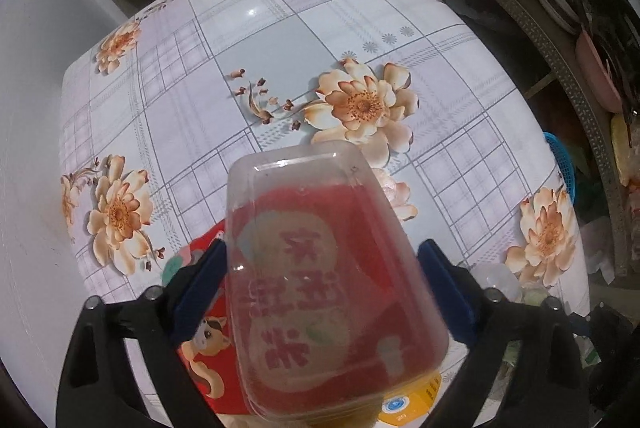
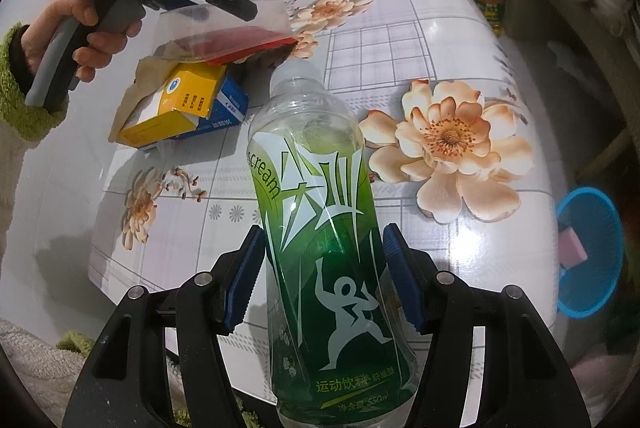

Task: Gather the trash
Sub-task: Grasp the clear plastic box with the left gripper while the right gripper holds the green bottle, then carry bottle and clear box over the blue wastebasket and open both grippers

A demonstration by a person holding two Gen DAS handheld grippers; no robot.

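Both your jaws are closed on trash: left gripper clamps a clear plastic tray, right gripper a green-labelled plastic bottle.

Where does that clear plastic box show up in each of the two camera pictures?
Left wrist view: the clear plastic box fills the lower middle, clamped between the left gripper fingers, a red packet showing through it.
Right wrist view: the same box sits upper left, held above the table.
Shared landmark: the yellow carton lies just below the box in both.
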